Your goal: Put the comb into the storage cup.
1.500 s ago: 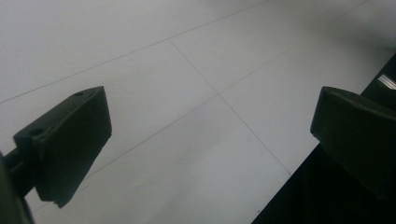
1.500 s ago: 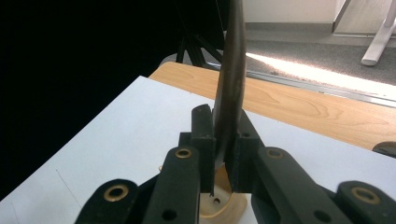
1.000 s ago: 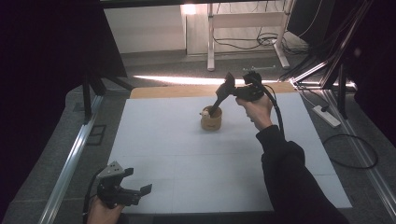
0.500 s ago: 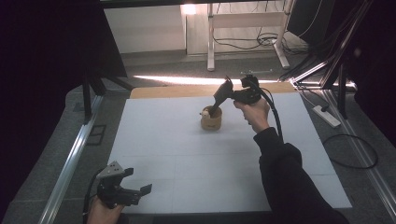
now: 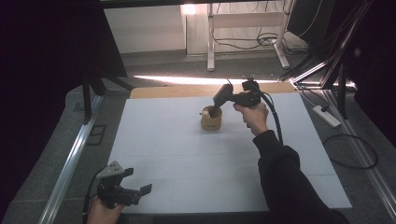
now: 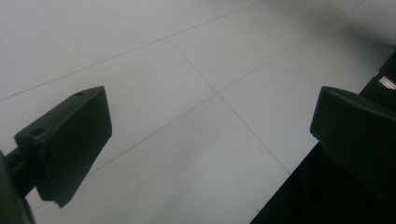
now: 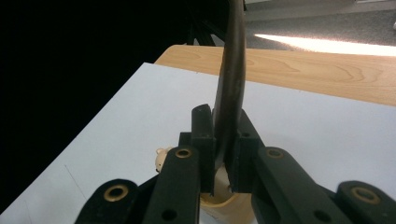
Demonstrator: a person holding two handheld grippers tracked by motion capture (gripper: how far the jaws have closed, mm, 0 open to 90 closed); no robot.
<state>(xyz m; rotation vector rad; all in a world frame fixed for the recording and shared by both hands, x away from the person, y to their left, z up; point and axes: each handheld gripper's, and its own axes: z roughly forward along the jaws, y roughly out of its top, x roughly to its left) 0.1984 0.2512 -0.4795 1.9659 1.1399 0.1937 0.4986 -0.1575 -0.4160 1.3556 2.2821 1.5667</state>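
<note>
A small wooden cup (image 5: 211, 122) stands on the white table sheet (image 5: 187, 158), toward the back middle. My right gripper (image 5: 216, 105) points down into it from the right and is shut on a dark curved handle (image 7: 232, 70), whose lower end goes into the cup (image 7: 225, 203). In the right gripper view the gripper (image 7: 223, 135) clamps the handle between both pads. A small cream piece (image 7: 161, 157) shows at the cup's rim. My left gripper (image 5: 140, 191) rests at the near left corner; in the left gripper view the gripper (image 6: 210, 140) is open over bare sheet.
A strip of bare wooden tabletop (image 5: 187, 91) runs behind the sheet. Metal frame rails (image 5: 70, 158) line the left and right sides. On the floor to the right lie cables and a power strip (image 5: 327, 116). The table's near edge (image 6: 299, 186) is just under the left gripper.
The right hand has shifted a little left and down with the handle at the cup. The left gripper has not moved.
</note>
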